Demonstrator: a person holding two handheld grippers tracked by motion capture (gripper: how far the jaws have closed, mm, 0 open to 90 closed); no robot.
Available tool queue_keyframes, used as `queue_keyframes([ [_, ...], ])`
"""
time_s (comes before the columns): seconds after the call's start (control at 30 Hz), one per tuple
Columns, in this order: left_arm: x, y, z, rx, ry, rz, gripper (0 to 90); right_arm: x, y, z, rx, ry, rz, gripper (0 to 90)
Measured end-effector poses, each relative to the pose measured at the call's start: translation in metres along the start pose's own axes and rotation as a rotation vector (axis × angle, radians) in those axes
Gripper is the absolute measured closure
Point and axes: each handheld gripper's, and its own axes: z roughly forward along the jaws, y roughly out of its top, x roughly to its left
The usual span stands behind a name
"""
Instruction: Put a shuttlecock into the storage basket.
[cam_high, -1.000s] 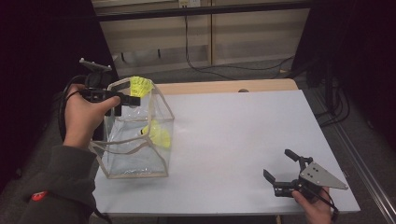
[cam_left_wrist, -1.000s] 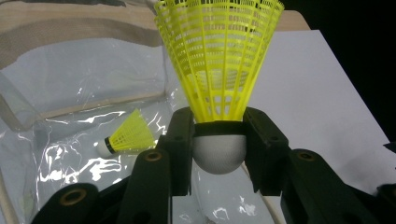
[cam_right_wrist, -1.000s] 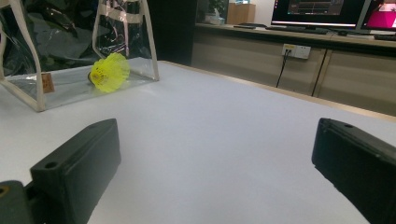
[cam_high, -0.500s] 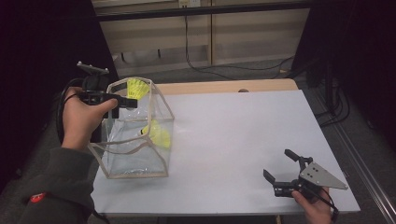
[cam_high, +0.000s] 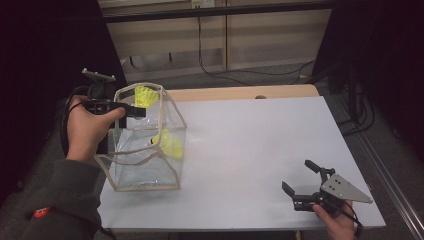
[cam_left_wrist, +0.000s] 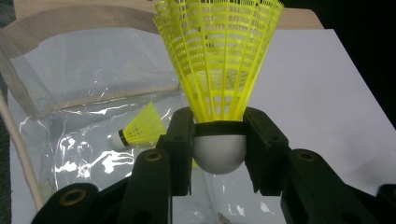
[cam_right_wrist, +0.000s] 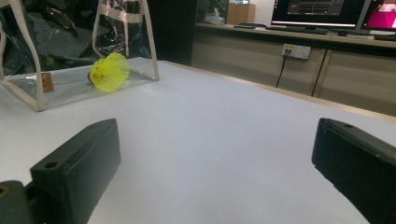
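Seen along the right gripper (cam_right_wrist: 215, 163), whose two black jaws stand wide apart over the bare white table (cam_right_wrist: 224, 135), a yellow shuttlecock (cam_right_wrist: 109, 71) lies inside a clear bag (cam_right_wrist: 28, 88) at the far left, with monitors (cam_right_wrist: 327, 11) behind.

- White rectangular desk top (cam_high: 260, 150), pale wood strip along its far edge.
- Beige panelled wall cabinet (cam_high: 225, 35) beyond the far edge, black cables (cam_high: 220, 75) trailing to grey floor (cam_high: 165, 75).
- Two lit monitors (cam_right_wrist: 327, 11) on a long wooden counter (cam_right_wrist: 299, 35); white wall socket (cam_right_wrist: 296, 50).
- Surroundings dim.
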Motion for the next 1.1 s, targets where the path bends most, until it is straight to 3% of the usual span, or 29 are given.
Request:
queue_keyframes([
  [1.1,0.0072,-0.0068,0.0048,0.019,0.011,-0.004,64.7,0.0002,0.0004,-0.0001,-0.003,-0.001,0.004,1.2],
])
